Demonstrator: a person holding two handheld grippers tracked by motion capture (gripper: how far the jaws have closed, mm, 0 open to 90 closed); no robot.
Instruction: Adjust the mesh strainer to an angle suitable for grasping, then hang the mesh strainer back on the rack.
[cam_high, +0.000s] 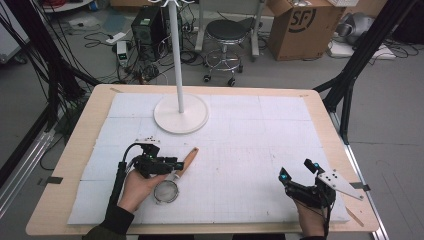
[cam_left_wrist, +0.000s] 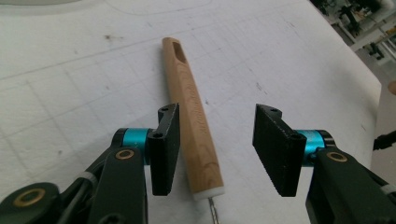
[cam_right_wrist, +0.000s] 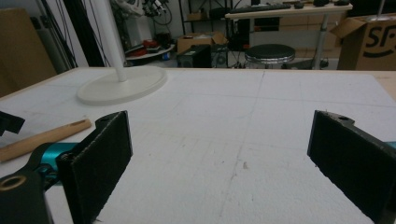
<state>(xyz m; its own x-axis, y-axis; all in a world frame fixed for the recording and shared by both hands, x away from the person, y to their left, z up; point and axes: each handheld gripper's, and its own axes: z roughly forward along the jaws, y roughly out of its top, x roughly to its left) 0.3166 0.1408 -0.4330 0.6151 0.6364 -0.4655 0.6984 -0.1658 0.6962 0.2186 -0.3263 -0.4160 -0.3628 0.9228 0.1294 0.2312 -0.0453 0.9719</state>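
Two open | left gripper astride strainer handle | right gripper over bare mat

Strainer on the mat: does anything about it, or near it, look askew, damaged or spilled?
Nothing stands out. The strainer lies flat on the white mat, its wooden handle intact and angled toward the stand base. The left claw is open around the handle. The mat has a few small dark specks, nothing spilled.

The table carries a white gridded mat. On it stand a white stand's round base near the far edge and a wooden-handled strainer toward the near-left corner.
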